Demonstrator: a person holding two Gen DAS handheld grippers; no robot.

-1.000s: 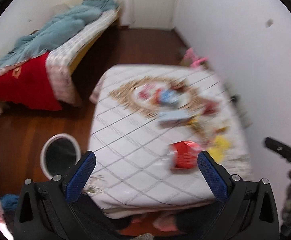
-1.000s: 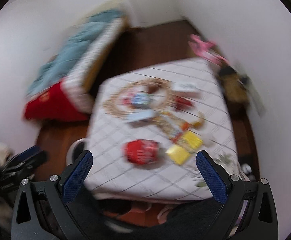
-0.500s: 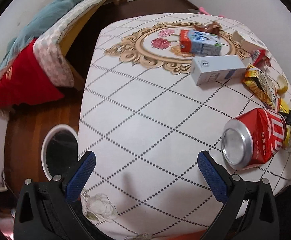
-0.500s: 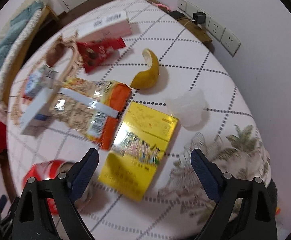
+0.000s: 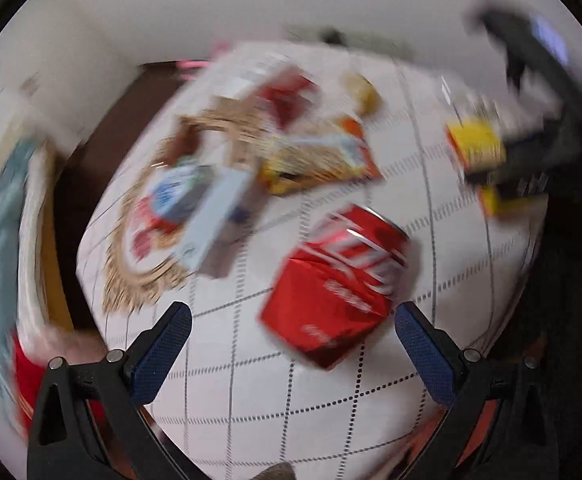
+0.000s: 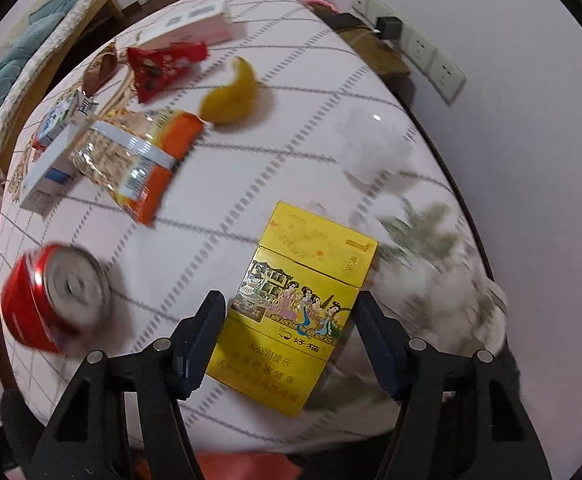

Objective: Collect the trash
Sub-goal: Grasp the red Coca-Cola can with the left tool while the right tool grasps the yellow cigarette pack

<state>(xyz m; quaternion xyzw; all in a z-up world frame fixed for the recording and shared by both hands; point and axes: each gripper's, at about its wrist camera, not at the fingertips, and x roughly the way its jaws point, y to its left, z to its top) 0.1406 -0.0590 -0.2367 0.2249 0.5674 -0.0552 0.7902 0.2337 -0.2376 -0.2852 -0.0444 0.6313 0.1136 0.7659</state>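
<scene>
Plainly the yellow pack (image 6: pixel 303 308) is a light, stiff card box with flat slick faces; it should take a squeeze across its two long edges, though too hard a pinch would likely buckle it; the hold belongs low on the sides, where the right tool (image 6: pixel 289 310) already straddles it. That tool stands open, a finger on either long edge of the pack, near both but not clearly touching; the pack lies flat on the worktop (image 6: pixel 251 184) at its near right side, lid end pointing away.

The can (image 5: pixel 339 280) is dented thin metal, light and probably empty, smooth and round, so apt to roll or squirt out of a loose pinch; across the crushed middle of the body looks the surest hold. It lies on its side on the worktop, just ahead of the left tool (image 5: pixel 291 320) and towards its right finger; that tool gapes wide with nothing in it. This view is badly blurred, so whether the finger touches the can cannot be told.

Further back lie a snack bag (image 6: pixel 139 160), a peel (image 6: pixel 231 96), a red wrapper (image 6: pixel 163 64) and cartons (image 6: pixel 51 160), all well apart from either tool.
</scene>
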